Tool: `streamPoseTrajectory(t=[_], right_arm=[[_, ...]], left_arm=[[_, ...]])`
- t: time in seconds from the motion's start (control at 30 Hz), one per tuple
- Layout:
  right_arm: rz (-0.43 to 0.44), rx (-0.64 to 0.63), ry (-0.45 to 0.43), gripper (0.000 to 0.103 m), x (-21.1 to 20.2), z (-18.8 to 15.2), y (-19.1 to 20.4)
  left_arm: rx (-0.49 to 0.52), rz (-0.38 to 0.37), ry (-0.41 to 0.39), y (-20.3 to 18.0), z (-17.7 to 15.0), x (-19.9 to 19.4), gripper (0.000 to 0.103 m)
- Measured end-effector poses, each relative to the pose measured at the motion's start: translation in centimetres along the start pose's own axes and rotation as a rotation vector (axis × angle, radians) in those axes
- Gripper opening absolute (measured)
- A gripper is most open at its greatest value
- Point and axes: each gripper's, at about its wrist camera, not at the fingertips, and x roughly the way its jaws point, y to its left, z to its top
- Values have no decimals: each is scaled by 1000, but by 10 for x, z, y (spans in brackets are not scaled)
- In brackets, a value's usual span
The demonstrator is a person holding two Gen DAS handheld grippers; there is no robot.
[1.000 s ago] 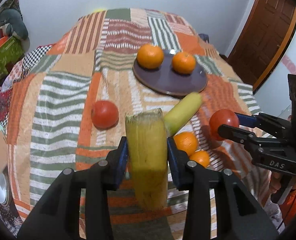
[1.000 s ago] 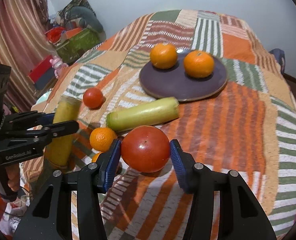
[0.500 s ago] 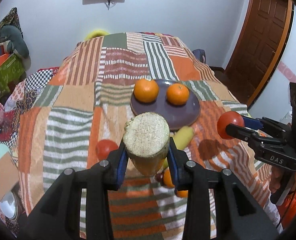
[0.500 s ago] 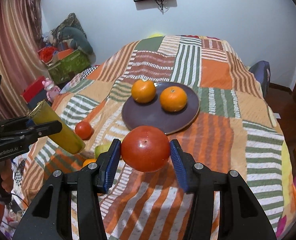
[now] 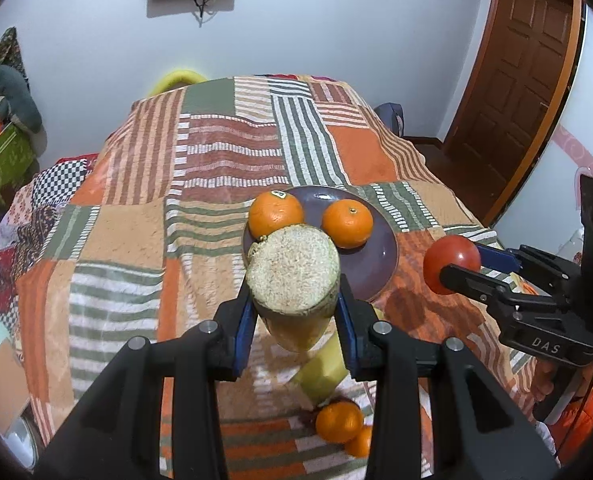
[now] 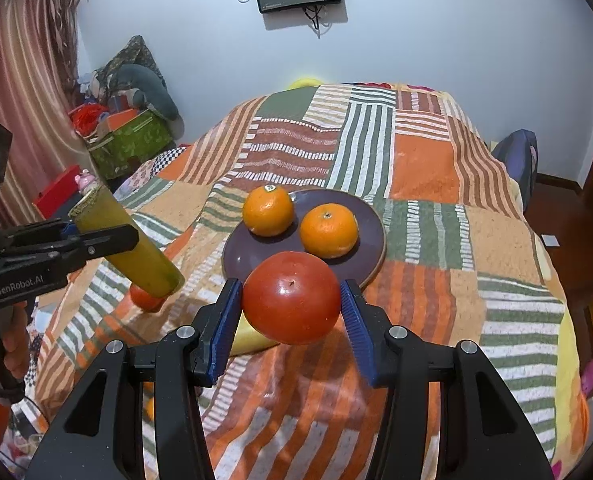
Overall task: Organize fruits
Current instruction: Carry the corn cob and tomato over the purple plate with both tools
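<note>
Grippers have risen toward the plate: your left clamps the stalk, right the tomato; unload both there.

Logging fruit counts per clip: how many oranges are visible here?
4: two oranges on the purple plate, two on the blanket near the camera. Others may be hidden.

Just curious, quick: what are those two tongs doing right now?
Left tongs: closed on the yellow-green stalk piece.
Right tongs: closed on the tomato.
</note>
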Motion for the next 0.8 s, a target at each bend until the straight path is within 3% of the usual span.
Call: streamPoseTrajectory(t=[0.8], right_arm=[[24, -12, 72, 47, 61, 11, -22]], left_arm=[[31, -31, 119, -9, 42, 116, 36]])
